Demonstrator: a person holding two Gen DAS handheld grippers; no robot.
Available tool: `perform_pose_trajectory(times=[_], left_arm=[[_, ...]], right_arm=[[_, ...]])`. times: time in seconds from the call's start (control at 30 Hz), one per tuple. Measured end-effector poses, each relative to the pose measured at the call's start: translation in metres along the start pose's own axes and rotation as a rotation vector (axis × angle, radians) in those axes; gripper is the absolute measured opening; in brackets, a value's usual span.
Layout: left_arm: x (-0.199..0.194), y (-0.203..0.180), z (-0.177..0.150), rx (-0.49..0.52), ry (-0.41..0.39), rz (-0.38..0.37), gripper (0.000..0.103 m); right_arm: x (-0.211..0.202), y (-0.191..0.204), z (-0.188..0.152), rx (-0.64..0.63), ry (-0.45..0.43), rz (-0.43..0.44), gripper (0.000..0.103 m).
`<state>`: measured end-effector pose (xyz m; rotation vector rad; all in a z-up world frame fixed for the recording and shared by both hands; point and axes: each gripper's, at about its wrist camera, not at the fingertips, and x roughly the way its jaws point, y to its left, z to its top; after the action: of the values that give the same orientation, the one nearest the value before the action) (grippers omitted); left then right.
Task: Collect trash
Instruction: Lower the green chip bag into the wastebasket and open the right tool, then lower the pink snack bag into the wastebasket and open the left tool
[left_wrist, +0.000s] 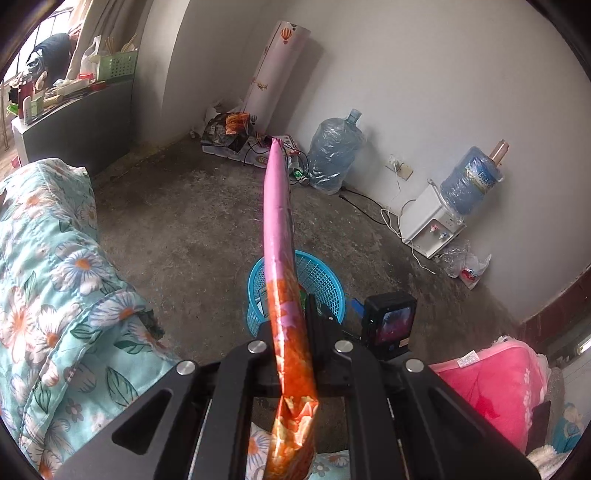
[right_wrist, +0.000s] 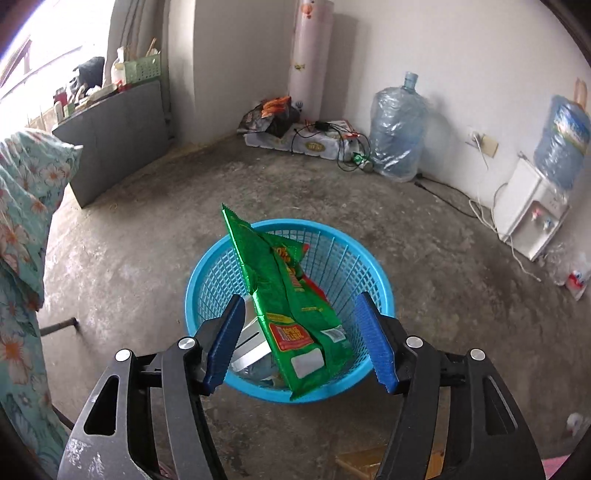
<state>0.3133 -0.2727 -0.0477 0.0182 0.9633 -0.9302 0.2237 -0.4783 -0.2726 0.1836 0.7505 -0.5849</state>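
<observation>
The left wrist camera looks forward and down along its gripper (left_wrist: 291, 354) from above a flower-print quilt (left_wrist: 55, 280), across the concrete floor (left_wrist: 177, 229) toward the corner wall, with the blue basket (left_wrist: 325, 284) close below and largely hidden behind a pink-and-orange wrapper (left_wrist: 280, 258) held edge-on to the lens. The right wrist camera faces the same corner from nearer the floor, looking steeply down into the blue basket (right_wrist: 376, 280) framed between its blue pads (right_wrist: 373, 332). Both views share the basket, the floor, the rolled mat (right_wrist: 310, 55), the empty water jug (right_wrist: 397, 129) and the water dispenser (right_wrist: 528, 218).
</observation>
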Motion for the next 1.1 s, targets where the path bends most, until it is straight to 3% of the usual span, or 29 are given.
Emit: perform_pose_trajectory(times=[0.1, 0.23, 0.4, 0.53, 0.6, 0.63, 0.67, 0.73, 0.83, 0.97, 1.1], left_arm=[[0.017, -0.015, 0.008, 0.014, 0.02, -0.027, 0.006], [0.064, -0.038, 0.024, -0.028, 0.105, -0.083, 0.006], [0.156, -0.063, 0.046, -0.144, 0.244, -0.108, 0.006], [0.226, -0.079, 0.054, -0.174, 0.273, -0.027, 0.007], [0.258, -0.078, 0.053, -0.2, 0.281, -0.024, 0.029], [0.272, -0.072, 0.049, -0.235, 0.292, -0.018, 0.057], [0.28, -0.065, 0.046, -0.289, 0.28, -0.021, 0.063], [0.288, -0.05, 0.037, -0.38, 0.275, -0.029, 0.063], [0.282, -0.039, 0.029, -0.417, 0.305, -0.014, 0.063], [0.238, -0.039, 0.045, -0.376, 0.245, -0.041, 0.063], [0.156, -0.047, 0.062, -0.272, 0.141, -0.107, 0.063]], right_arm=[[-0.031, -0.034, -0.009, 0.233, -0.027, 0.032, 0.061], [-0.061, -0.084, -0.026, 0.529, -0.046, 0.061, 0.061], [-0.067, -0.11, -0.031, 0.616, -0.048, 0.049, 0.061], [-0.063, -0.124, -0.033, 0.691, -0.06, 0.081, 0.061], [-0.06, -0.123, -0.035, 0.689, -0.048, 0.084, 0.061], [-0.056, -0.122, -0.037, 0.69, -0.04, 0.088, 0.061], [-0.051, -0.123, -0.039, 0.694, -0.032, 0.094, 0.061], [-0.048, -0.121, -0.041, 0.698, -0.017, 0.11, 0.061], [-0.046, -0.115, -0.041, 0.687, -0.011, 0.127, 0.061], [-0.05, -0.108, -0.038, 0.678, -0.015, 0.148, 0.061], [-0.062, -0.101, -0.025, 0.65, -0.046, 0.166, 0.061]])
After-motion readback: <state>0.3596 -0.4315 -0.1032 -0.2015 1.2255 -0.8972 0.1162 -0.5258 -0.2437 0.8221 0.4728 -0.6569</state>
